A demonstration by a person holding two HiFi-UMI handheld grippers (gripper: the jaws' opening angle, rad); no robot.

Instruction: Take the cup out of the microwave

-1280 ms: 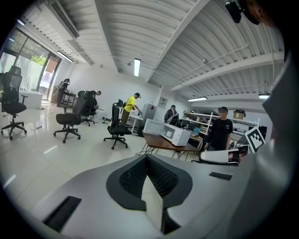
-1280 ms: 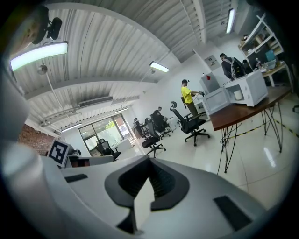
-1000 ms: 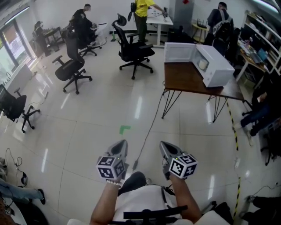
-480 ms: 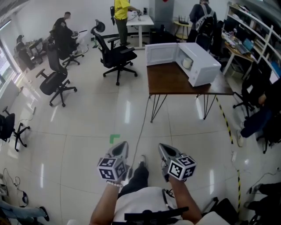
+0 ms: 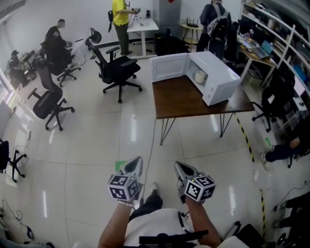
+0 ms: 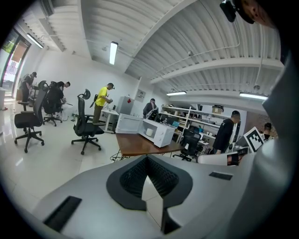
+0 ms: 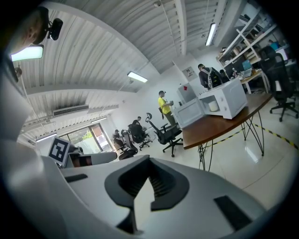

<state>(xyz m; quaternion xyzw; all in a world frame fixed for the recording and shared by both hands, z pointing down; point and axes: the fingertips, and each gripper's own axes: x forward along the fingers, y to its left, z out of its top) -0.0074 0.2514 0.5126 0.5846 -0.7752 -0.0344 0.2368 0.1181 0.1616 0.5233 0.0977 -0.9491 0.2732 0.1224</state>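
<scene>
Head view is showing me the left gripper [image 5: 134, 166] and the right gripper [image 5: 180, 168] side by side over the glossy floor [image 5: 87, 160], well apart from the worktop [image 5: 184, 99]. The white microwave [image 5: 215, 77] is sitting on that worktop with its door [image 5: 168, 67] swung wide, and the cup [image 5: 199, 76] is standing inside the cavity. In the left gripper view I am seeing the fingers [image 6: 135, 175] clenched together with nothing between them. The right gripper view is giving me the same: fingers [image 7: 161, 179] pressed shut and empty. A black office chair [image 5: 114, 68] is standing left of the worktop, and a person in a yellow top [image 5: 121, 14] is standing at a desk beyond it.
</scene>
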